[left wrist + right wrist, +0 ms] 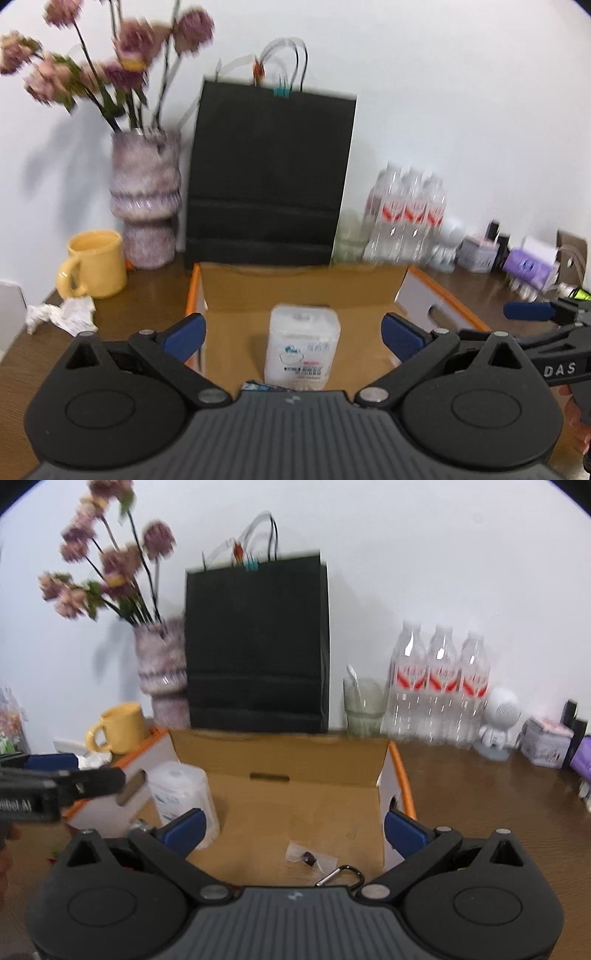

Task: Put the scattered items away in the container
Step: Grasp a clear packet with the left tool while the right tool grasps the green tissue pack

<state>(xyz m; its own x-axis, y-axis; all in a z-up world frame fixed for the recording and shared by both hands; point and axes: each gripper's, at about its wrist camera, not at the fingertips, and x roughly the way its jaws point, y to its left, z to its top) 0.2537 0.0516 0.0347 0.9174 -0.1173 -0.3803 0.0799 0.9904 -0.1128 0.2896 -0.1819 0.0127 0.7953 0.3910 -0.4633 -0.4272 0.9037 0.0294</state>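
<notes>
An open cardboard box with orange-edged white flaps stands on the wooden table. Inside it a clear tub of cotton swabs stands upright. A small clear bag with a dark bit and a metal carabiner lie on the box floor. My left gripper is open, its blue pads wide on either side of the tub without touching it. My right gripper is open over the box floor, nothing between its pads. Each gripper shows at the edge of the other's view.
Behind the box stand a black paper bag, a vase of pink flowers, a yellow mug, a glass and three water bottles. Crumpled paper lies at the left. A white figurine and small boxes sit at the right.
</notes>
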